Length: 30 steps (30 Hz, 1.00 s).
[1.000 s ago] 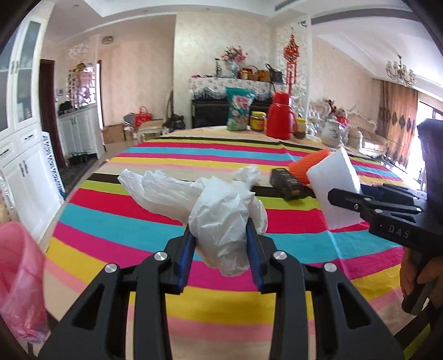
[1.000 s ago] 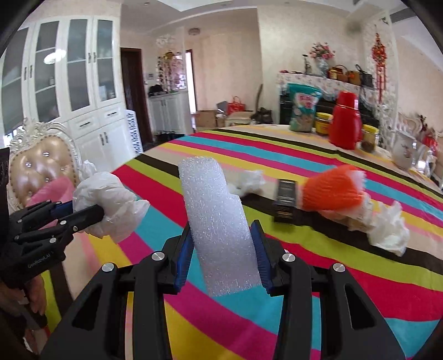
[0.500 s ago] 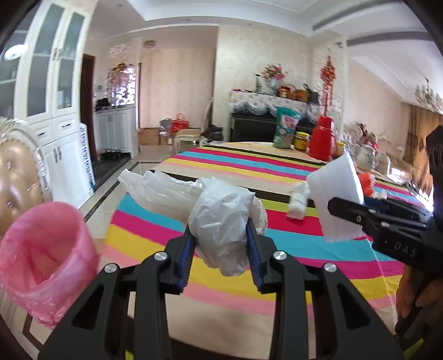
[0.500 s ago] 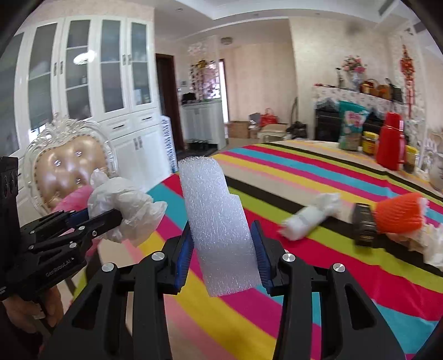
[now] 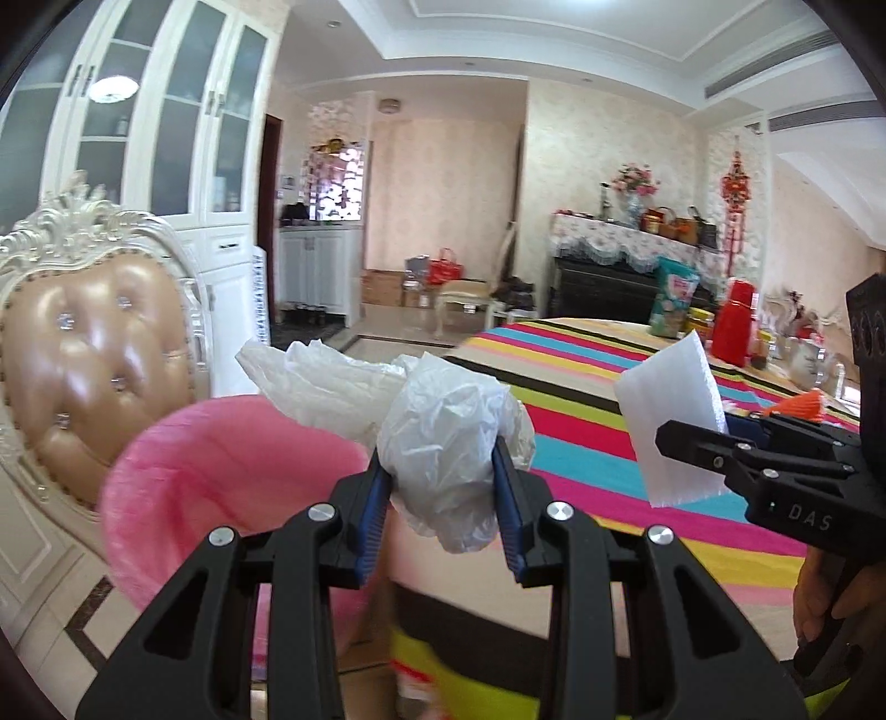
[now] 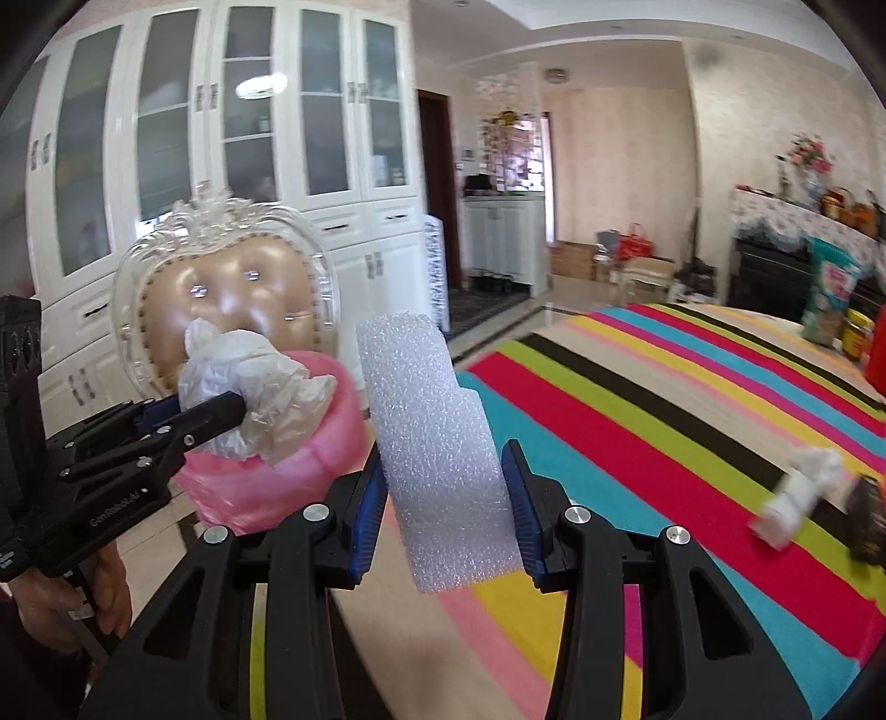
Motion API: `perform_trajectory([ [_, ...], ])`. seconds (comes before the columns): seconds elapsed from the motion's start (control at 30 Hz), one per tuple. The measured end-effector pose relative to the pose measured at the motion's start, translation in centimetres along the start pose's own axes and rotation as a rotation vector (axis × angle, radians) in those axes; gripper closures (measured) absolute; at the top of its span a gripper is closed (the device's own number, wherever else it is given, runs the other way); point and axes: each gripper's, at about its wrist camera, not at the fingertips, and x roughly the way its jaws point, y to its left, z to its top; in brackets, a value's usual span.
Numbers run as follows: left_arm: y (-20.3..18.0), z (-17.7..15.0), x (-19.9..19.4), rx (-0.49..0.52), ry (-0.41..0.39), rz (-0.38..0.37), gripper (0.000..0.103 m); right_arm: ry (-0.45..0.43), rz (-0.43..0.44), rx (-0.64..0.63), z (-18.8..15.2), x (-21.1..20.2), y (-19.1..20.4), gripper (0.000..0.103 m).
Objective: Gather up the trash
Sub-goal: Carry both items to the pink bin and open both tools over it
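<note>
White glass-door cabinet [image 6: 221, 138] fills wall behind ornate tufted chair [image 6: 232, 288]. Dark doorway [image 6: 437, 188] right of cabinet. Pale patterned wallpaper, glossy tiled floor [image 5: 387, 327]. Recessed ceiling [image 5: 554, 44] overhead; bright daylight.

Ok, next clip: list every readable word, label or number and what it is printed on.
"DAS": on the body of the right tongs, left wrist view.
"GenRobot.AI": on the body of the left tongs, small but legible.
Green snack bag and yellow-lidded jar on the table: print too blurred to read.
</note>
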Motion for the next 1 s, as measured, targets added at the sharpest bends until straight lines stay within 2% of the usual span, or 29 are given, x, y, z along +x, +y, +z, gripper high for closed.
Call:
perform_trajectory([
  [0.3,7.2,0.3,0.3,-0.002,0.001,0.120,0.069,0.018,0.137,-0.043,2.3,5.7,5.7,0.062],
  [0.57,12.4,0.2,3.8,-0.045,0.055,0.123,0.068,0.056,0.204,-0.027,3.5,10.6,8.4,0.062],
  [0.7,13.9,-0.5,5.5,-0.047,0.068,0.145,0.064,0.076,0.228,-0.014,4.0,12.8,8.8,0.062],
  [0.77,14.7,-1.1,6.6,-0.056,0.093,0.140,0.057,0.091,0.240,-0.024,4.0,14.1,9.5,0.062],
  [0.83,15.6,-1.7,7.2,-0.076,0.109,0.166,0.039,0.107,0.244,-0.032,4.0,15.3,10.2,0.061],
  [0.87,16.4,-2.0,6.9,-0.105,0.089,0.177,0.037,0.112,0.247,-0.034,4.0,15.8,10.5,0.061],
  [0.93,17.4,-2.2,6.2,-0.151,0.068,0.173,0.026,0.118,0.254,-0.039,4.0,16.5,11.1,0.059],
  [1.0,18.5,-2.4,5.0,-0.194,0.035,0.206,0.021,0.125,0.259,-0.044,3.8,16.9,11.4,0.058],
])
